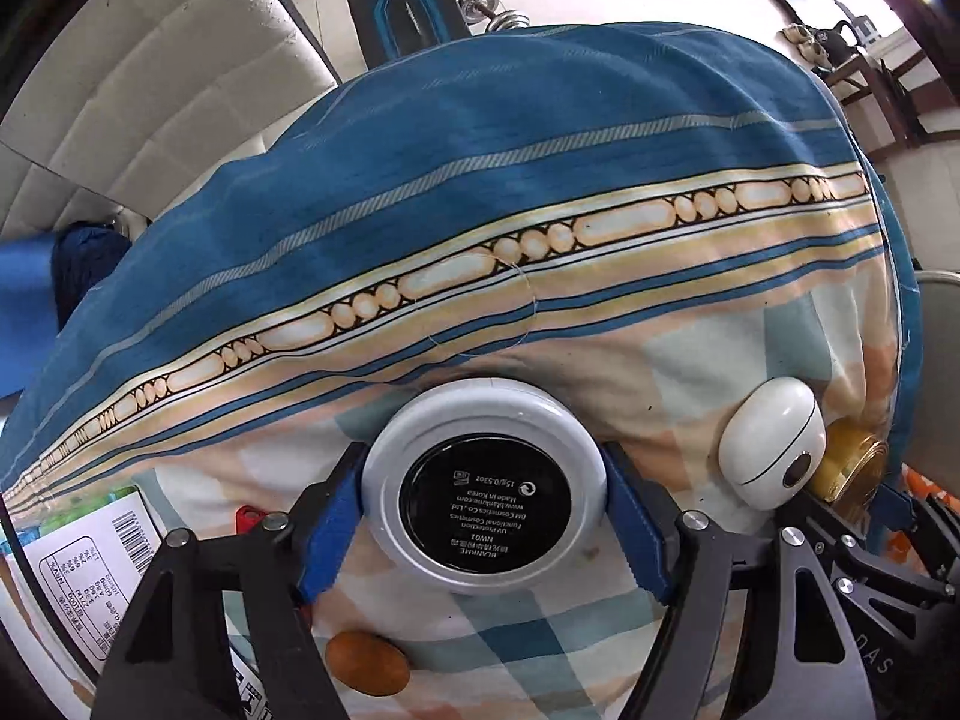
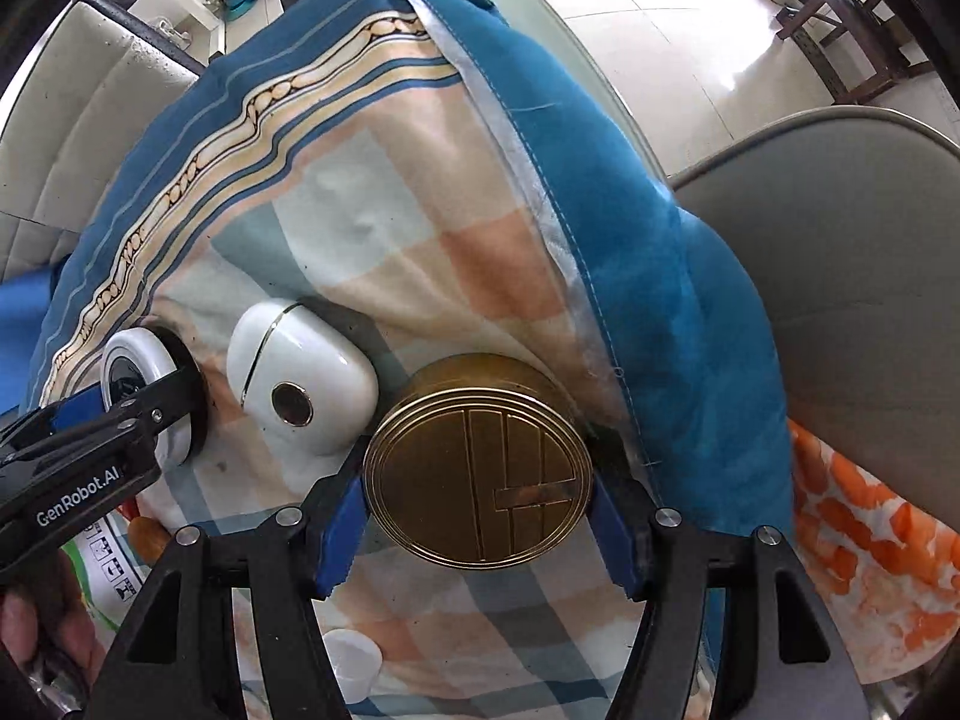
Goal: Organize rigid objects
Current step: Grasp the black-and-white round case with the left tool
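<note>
Left gripper [image 1: 483,531] clasping the white compact [image 1: 483,483]; right gripper [image 2: 477,507] clasping the gold tin [image 2: 477,480].

Each pair of blue pads bears on opposite sides of its round case, a hold across the widest part that probably keeps it from rolling out. The earbud case [image 2: 300,384] lies free on the checked cloth [image 2: 390,240] between the grippers, just left of the tin, apparently still to be sorted.
</note>
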`<state>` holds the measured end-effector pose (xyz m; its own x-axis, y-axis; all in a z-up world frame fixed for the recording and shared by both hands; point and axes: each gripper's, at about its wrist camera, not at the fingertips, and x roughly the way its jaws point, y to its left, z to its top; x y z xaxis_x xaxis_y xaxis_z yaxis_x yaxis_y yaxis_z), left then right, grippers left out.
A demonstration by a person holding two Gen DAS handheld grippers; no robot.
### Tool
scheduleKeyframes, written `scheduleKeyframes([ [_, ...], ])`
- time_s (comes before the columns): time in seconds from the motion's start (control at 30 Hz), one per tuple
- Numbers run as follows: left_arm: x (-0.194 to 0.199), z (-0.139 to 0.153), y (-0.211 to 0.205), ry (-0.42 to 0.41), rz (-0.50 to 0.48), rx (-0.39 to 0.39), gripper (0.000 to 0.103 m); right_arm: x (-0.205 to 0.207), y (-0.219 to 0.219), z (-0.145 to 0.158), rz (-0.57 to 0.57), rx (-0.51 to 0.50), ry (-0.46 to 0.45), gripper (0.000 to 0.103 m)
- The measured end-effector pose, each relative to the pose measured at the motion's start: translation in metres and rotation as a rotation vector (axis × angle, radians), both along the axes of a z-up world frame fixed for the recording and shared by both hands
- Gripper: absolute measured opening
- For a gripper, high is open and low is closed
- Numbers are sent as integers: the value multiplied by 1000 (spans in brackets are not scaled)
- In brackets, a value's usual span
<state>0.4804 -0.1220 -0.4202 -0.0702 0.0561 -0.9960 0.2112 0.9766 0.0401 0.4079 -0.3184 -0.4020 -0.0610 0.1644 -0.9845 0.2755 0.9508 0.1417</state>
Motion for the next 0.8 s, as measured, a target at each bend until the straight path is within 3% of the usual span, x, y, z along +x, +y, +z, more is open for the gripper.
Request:
scheduleKeyframes([
  [0.27, -55, -3, 9, 63, -37, -38, 74, -29, 22, -10, 139, 66, 80, 68],
  [0.53, -61, -22, 7, 62, -22, -19, 84, -30, 17, -17, 122, 42, 79, 71],
  [0.67, -67, -22, 0, 43, -22, -5, 83, -31, 34, -30, 130, 34, 74, 71],
  [0.8, -71, -9, -7, 32, -34, 2, 73, -28, 57, -41, 164, -8, 79, 68],
])
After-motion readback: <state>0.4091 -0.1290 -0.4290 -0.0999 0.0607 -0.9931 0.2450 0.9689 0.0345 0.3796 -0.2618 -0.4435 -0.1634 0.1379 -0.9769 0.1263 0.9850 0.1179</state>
